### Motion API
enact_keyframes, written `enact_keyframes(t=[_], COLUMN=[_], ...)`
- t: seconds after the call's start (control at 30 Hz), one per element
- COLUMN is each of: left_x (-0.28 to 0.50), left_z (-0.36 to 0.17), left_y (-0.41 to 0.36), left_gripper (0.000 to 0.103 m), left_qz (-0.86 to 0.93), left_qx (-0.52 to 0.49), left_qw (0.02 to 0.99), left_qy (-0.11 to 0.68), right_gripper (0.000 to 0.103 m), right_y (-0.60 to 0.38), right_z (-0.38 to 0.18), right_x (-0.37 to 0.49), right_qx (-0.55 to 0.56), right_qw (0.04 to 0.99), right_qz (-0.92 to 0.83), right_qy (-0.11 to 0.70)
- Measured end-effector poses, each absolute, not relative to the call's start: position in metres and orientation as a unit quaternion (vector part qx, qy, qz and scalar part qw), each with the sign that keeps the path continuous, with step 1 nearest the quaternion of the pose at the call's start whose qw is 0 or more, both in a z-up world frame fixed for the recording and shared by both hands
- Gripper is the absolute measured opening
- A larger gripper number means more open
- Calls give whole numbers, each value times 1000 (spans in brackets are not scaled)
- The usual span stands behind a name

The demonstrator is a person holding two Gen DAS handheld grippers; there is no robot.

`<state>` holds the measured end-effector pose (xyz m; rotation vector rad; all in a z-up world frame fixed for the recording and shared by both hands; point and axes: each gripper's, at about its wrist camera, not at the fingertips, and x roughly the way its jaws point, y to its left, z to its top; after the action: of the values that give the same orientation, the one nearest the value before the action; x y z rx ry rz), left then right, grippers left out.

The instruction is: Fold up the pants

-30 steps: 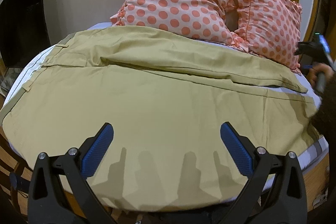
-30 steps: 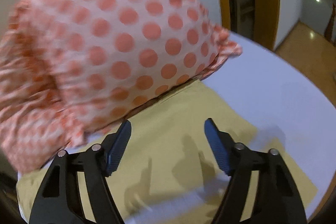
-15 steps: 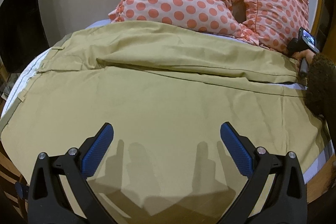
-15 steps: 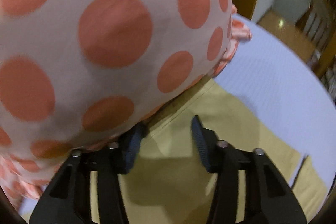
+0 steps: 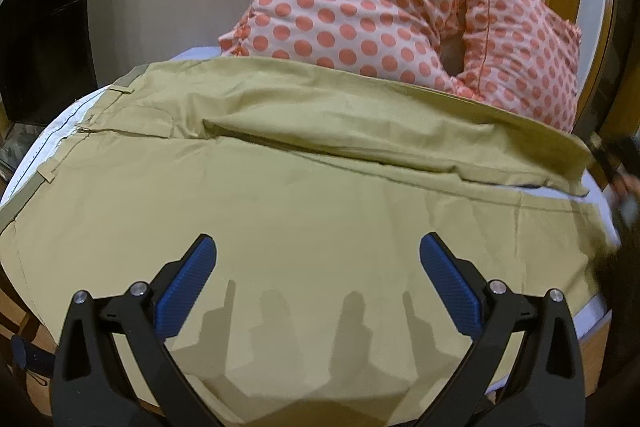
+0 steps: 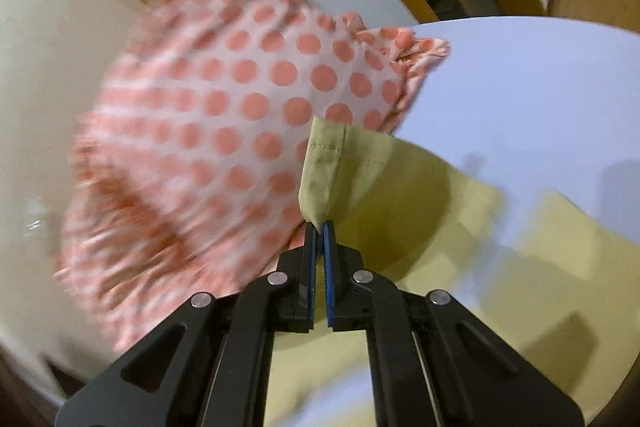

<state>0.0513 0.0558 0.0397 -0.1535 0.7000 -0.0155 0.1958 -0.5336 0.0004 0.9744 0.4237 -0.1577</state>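
On bed [image 5: 60, 125], khaki pants [image 5: 320, 211] lie spread flat, far edge against polka-dot pillows [image 5: 360, 7]. Left gripper [image 5: 318, 279] hovers above near leg, jaws wide apart. Right gripper [image 6: 319, 227] pinches hem corner, apparently raised off sheet; view blurred.

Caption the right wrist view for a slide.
Right gripper shut on the khaki pants hem, lifted beside the polka-dot pillow.
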Motion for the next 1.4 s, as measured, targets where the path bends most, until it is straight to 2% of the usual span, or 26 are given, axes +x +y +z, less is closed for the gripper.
enact_keyframes(t=[0.1,0.2,0.23,0.3,0.33,0.37,0.43,0.53,0.57,0.6,0.63,0.83,0.97,1.13,1.17,1.2,1.27,1.33,1.4], left_x=[51,56,59,66,69,70,74,86,89,97,105,177,230,287,295,306,311,293,259], left_z=[49,60,63,68,70,72,75,79,80,82,84,82,68,39,33,25,13,20,43], left_y=[66,74,76,78,80,81,89,100,103,107,110,127,141,166,169,174,187,193,188], left_gripper=[101,101,101,101,101,101,101,101,101,101,101,100,98,77,65,42,6,5,4], left_qz=[-13,-29,-37,-44,-46,-47,-47,-51,-52,-54,-55,-48,-9,24,35,47,40,30,19], left_qx=[-91,-110,-114,-117,-118,-120,-129,-147,-152,-160,-167,-199,-212,-269,-270,-273,-301,-325,-290], left_qw=[941,945,946,945,944,944,942,938,937,935,933,912,894,858,853,846,835,839,866], left_qy=[324,305,301,302,303,304,305,310,310,311,314,357,394,437,445,456,459,435,406], right_gripper=[4,5,9,24,44,57,58,55,49,37,1,2,2,2,2,2,2,2,2], right_y=[-506,-504,-506,-505,-505,-502,-498,-498,-498,-498,-498,-509,-511,-511,-511,-512,-514,-515,-516], right_z=[1,-26,-37,-39,-38,-38,-36,-39,-38,-37,-35,-11,-4,-5,-4,-5,-4,0,9], right_x=[119,83,83,79,81,75,76,78,77,78,81,68,68,69,70,71,73,74,69], right_qx=[484,511,528,534,531,527,520,518,512,507,498,505,499,499,502,505,509,513,510], right_qw=[849,820,804,794,796,799,802,800,803,808,817,842,848,848,847,845,843,843,846], right_qz=[-68,-76,-67,-72,-73,-73,-82,-96,-99,-101,-96,-57,-42,-41,-42,-41,-39,-37,-36], right_qy=[203,248,266,281,281,280,282,289,287,282,273,180,172,172,172,171,168,161,147])
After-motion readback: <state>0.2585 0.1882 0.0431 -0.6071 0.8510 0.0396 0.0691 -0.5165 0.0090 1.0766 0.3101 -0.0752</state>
